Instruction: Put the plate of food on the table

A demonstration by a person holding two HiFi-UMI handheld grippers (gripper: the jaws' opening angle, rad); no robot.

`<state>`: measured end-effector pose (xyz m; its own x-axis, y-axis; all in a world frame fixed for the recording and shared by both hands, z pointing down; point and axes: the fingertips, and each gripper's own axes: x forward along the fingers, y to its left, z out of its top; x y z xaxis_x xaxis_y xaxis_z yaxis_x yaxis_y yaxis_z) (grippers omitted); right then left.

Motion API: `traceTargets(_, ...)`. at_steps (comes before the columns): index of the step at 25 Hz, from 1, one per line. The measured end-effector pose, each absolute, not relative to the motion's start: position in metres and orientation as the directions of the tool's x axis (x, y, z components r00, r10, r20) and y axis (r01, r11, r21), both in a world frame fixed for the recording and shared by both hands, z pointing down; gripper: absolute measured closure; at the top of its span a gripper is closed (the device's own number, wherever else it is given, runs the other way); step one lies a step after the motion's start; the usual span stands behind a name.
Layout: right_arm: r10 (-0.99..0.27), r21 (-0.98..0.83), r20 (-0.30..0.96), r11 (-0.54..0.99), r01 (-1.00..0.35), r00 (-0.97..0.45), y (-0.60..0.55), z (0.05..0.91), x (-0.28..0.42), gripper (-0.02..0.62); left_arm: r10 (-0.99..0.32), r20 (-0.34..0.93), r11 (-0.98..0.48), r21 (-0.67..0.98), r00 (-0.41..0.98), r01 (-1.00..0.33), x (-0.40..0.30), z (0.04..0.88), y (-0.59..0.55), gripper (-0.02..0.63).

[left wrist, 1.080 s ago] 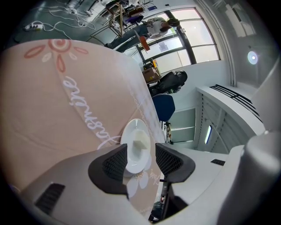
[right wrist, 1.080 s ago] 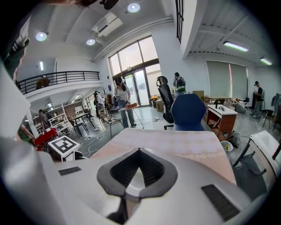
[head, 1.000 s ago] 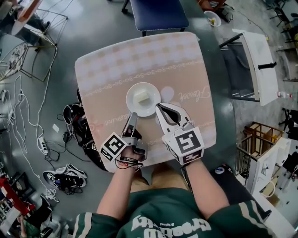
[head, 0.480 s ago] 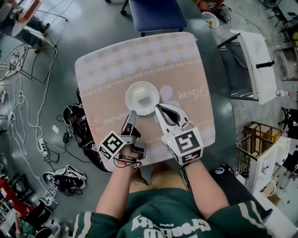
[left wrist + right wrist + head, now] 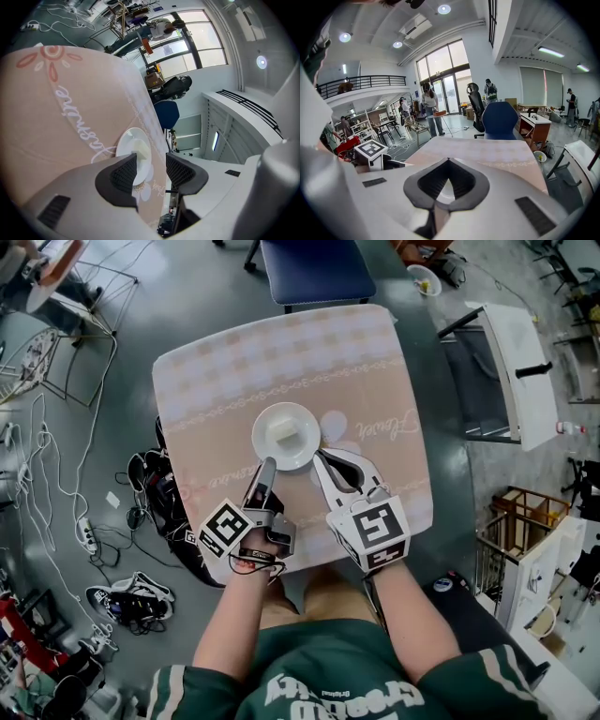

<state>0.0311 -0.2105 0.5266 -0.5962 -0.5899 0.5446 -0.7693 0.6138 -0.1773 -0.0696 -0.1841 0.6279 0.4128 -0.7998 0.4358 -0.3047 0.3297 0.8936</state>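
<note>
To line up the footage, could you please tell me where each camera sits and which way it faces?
Head view: on the person's head, facing steeply down at the table and plate; shows forearms, left tongs and right tongs.
Left gripper view: on the left tongs, looking along their open jaws towards the plate.
Right gripper view: on the right tongs, over their shut jaws, across the table to a blue chair.
All share the table; head and left, the plate.

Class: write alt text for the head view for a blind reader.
From above, a white plate of food sits on a pinkish table. The left gripper, jaws apart, and right gripper, jaws together, reach its near rim.
</note>
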Motion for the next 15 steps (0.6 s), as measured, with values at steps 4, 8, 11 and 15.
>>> traceTargets(4, -0.595, -0.172, 0.538, 0.616, -0.768, -0.597, -0.21, 0.521, 0.033, 0.581, -0.811, 0.403, 0.292, 0.907, 0.423, -0.305, -0.064, 0.616, -0.185, 0.417)
traceTargets(8, -0.602, -0.166, 0.528, 0.619, -0.767, -0.599, -0.21, 0.512, 0.033, 0.581, -0.818, 0.377, 0.255, 0.915, 0.434, -0.314, -0.059, 0.602, -0.186, 0.466)
traceTargets(11, -0.605, -0.161, 0.521, 0.623, -0.766, -0.602, -0.209, 0.506, 0.032, 0.581, -0.824, 0.36, 0.226, 0.917, 0.439, -0.329, -0.059, 0.591, -0.185, 0.514)
traceTargets(15, -0.612, -0.155, 0.507, 0.628, -0.763, -0.607, -0.206, 0.495, 0.028, 0.581, -0.832, 0.337, 0.189, 0.919, 0.441, -0.345, -0.061, 0.573, -0.182, 0.581)
